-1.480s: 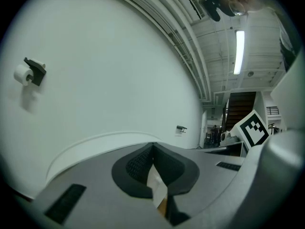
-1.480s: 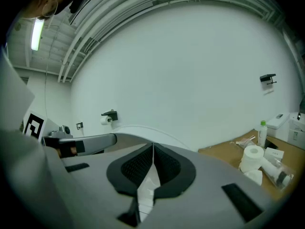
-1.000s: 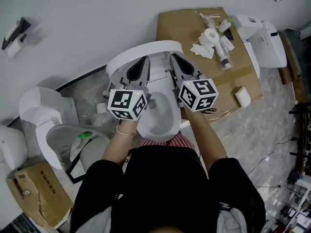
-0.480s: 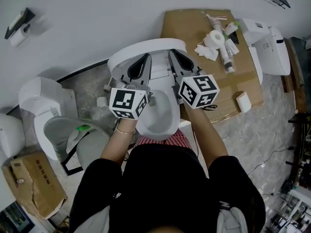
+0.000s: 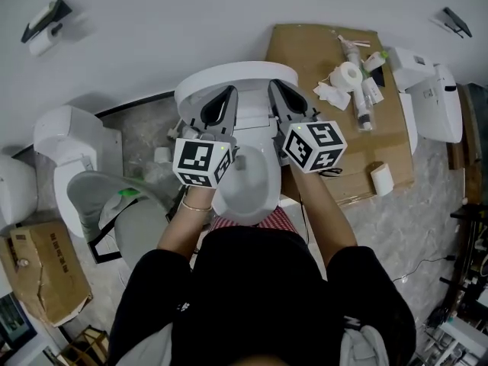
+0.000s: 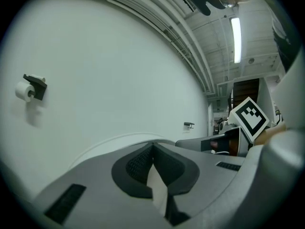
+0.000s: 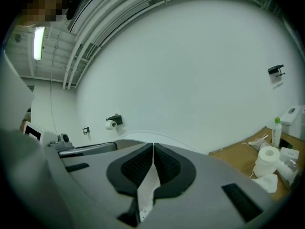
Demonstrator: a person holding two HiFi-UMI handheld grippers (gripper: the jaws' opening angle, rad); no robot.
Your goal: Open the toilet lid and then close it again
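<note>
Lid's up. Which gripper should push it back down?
Left, though narrowly: both the left gripper and right gripper are shut at the raised toilet lid, but the left's tips sit nearer its middle.

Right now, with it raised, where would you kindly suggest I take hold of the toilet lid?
I'd pinch the toilet lid at its curved top rim, near the middle, from the front above the bowl. It stands raised toward the wall, so that free edge is exposed.

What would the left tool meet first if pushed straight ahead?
Likely the raised toilet lid: its white rim arcs just beyond the left tool's shut tips, wall behind it. Contact unclear.
</note>
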